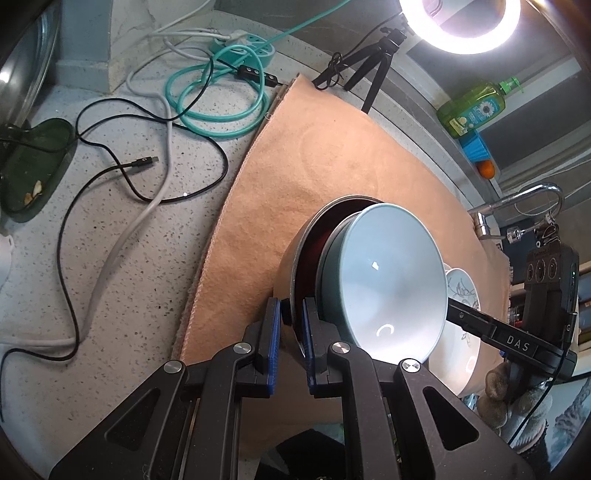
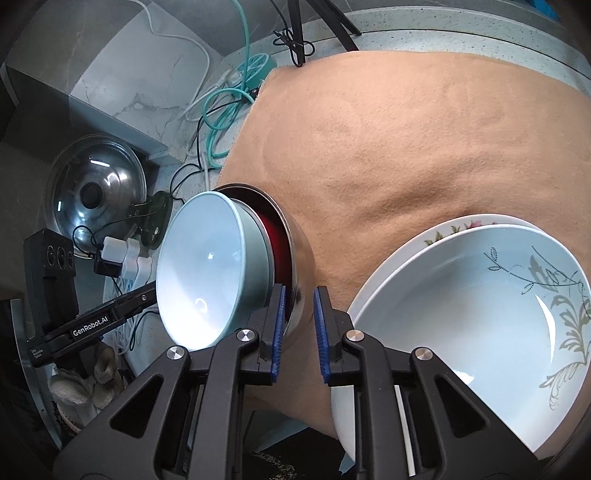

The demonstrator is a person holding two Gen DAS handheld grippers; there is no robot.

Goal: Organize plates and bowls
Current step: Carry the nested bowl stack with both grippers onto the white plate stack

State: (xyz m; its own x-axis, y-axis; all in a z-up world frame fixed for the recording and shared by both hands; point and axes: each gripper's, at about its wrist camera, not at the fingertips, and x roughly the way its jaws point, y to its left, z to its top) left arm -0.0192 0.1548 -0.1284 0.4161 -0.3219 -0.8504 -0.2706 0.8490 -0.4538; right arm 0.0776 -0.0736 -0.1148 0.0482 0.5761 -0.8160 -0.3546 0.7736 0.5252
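A light blue bowl (image 1: 388, 280) sits nested in a steel bowl with a red inside (image 1: 306, 251), both tilted above the tan mat (image 1: 314, 155). My left gripper (image 1: 291, 332) is shut on the steel bowl's rim. In the right wrist view my right gripper (image 2: 299, 325) is shut on the steel bowl (image 2: 299, 254) at its other side, next to the blue bowl (image 2: 203, 266). Two stacked white patterned plates (image 2: 461, 295) lie on the mat at the right; they also show in the left wrist view (image 1: 461, 295).
Cables, a teal power strip (image 1: 243, 48) and a green dish (image 1: 33, 162) lie on the speckled counter to the left. A pot lid (image 2: 96, 188) leans there. A tripod (image 1: 373, 62), ring light (image 1: 461, 22), soap bottle (image 1: 476, 107) and tap (image 1: 524, 203) stand beyond the mat.
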